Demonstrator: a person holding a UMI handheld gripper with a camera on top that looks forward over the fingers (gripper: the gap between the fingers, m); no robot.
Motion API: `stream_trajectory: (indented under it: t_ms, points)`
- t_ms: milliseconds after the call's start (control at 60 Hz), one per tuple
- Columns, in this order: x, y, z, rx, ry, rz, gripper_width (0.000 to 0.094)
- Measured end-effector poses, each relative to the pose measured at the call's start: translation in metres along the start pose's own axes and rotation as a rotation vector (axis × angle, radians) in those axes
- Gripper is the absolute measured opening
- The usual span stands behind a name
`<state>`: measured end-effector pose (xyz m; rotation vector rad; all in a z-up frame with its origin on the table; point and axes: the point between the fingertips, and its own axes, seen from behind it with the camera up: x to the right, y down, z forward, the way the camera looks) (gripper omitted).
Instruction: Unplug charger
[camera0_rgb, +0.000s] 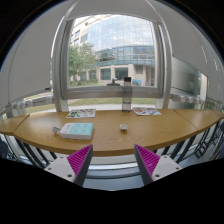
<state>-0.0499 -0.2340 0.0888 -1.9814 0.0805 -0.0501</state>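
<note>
The desk (110, 133) across the middle of the frame looks like wood, light brown with a smooth, softly shining top. On its left part lies a book (76, 130) with a glossy pale blue-green cover. Papers (146, 111) lie flat and matt further back. The window (118, 50) in the upper middle is clear glass in a pale, smooth frame. At the bottom, the gripper (113, 161) fingers are white plastic with matt magenta pads (80, 158).

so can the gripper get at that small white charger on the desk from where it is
Probably yes. The gripper is open and the charger sits beyond the fingers on bare wooden desk, nothing between; the book lies off to one side.
</note>
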Motion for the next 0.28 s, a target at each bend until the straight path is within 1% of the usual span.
stream_trajectory:
  t_ms: [133,283]
  points:
    - [-0.0049,-0.0007,-0.0066,0.002,-0.024,-0.006,0.0827]
    - [-0.0034,-0.0004,-0.0075,0.0,-0.02,-0.015,0.0822]
